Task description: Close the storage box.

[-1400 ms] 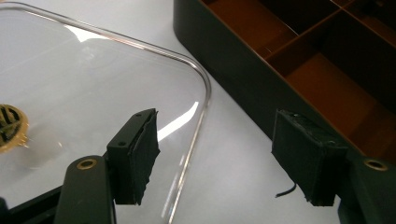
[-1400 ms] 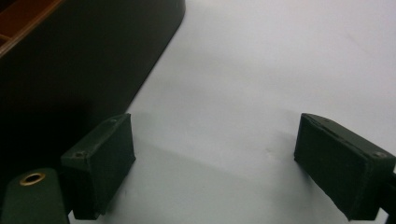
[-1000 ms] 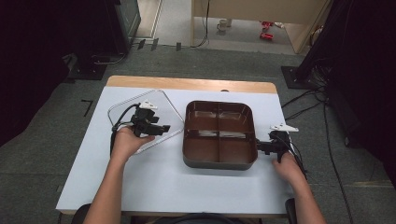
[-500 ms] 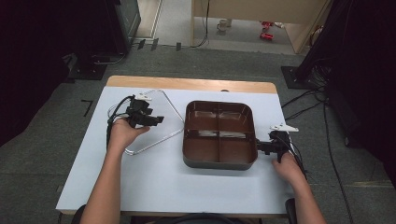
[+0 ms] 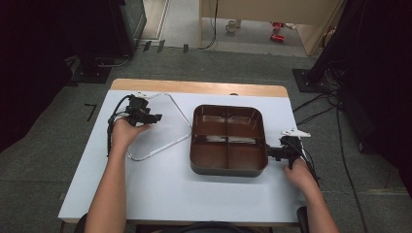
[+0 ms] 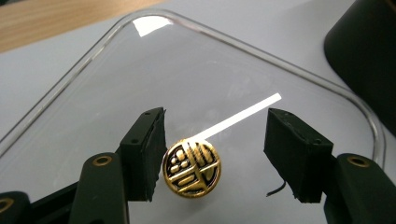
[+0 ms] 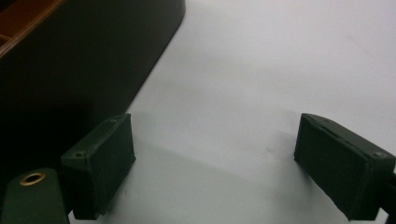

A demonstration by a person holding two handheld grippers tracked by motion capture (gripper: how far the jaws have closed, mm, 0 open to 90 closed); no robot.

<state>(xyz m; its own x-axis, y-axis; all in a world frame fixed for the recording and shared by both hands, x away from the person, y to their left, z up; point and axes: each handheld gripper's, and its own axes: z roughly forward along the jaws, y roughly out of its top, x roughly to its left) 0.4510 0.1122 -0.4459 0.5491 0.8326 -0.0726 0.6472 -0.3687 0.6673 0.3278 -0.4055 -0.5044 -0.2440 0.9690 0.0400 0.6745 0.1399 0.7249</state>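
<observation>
A clear plastic lid (image 5: 163, 133) lies flat on the left of the white table. My left gripper (image 5: 156, 118) hovers over it, open, its jaws having just been closing. In the left gripper view, a round gold-and-black emblem (image 6: 192, 169) on the lid (image 6: 210, 70) sits between the jaws of my left gripper (image 6: 217, 135), close beside the left pad, with a wide gap to the right pad. A brown four-compartment tray (image 5: 228, 170) stands mid-table. My right gripper (image 5: 270, 153) rests open at its right wall (image 7: 70, 70), with only bare table between its jaws (image 7: 215, 149).
The white table top (image 5: 194, 204) has a bare wooden strip (image 5: 194, 87) along its far edge. Grey floor surrounds it, with dark stands and cables at the left and right. Cables trail from both grippers.
My left hand has slid leftward and a little farther back over the clear lid, sinking slightly. The right hand and the tray have kept still.
</observation>
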